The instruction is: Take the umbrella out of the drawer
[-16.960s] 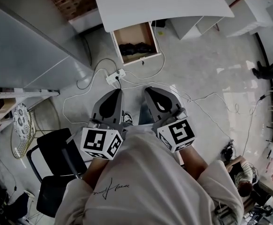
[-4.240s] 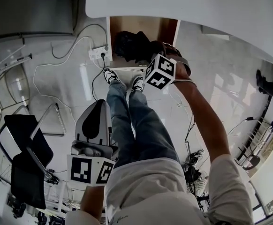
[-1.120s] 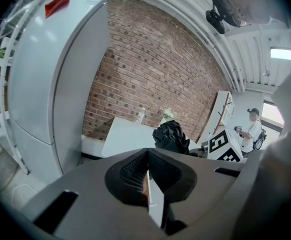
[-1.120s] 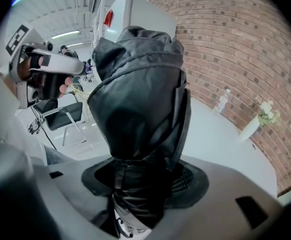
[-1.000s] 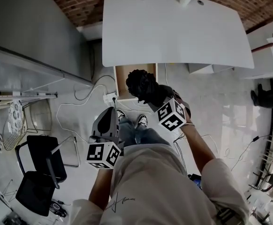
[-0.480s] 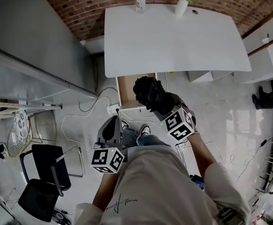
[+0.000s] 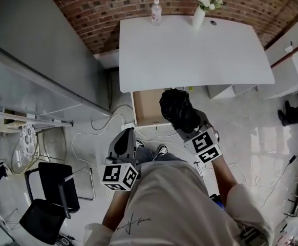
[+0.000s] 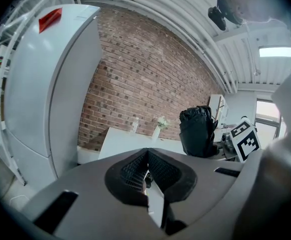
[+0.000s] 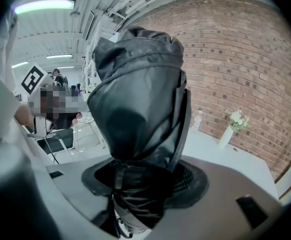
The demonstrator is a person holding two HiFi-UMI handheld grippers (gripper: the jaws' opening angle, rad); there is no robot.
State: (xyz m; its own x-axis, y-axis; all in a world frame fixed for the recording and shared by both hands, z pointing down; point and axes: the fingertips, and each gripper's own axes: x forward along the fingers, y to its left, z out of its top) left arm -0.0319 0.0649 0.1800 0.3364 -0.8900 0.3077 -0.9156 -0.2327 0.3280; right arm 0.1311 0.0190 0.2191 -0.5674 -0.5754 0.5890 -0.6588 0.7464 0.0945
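Close at our waist, left gripper (image 8: 146, 176): jaws pressed together, nothing between them. Just ahead, our right gripper (image 9: 140, 184) clamped on folded black umbrella (image 9: 140, 99), bundle standing up out of jaws. We see umbrella out of drawer (image 7: 146, 106), held over its right front corner; drawer pulled open under white desk (image 7: 190, 50). Farther off, bottle (image 7: 156, 12) and flower vase (image 7: 199, 15) at desk's far edge, brick wall (image 7: 103, 4) behind.

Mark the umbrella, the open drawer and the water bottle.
umbrella (image 7: 175, 109), head view, middle of its folded black cloth.
drawer (image 7: 146, 107), head view, its bare wooden bottom.
bottle (image 7: 156, 13), head view, its body.
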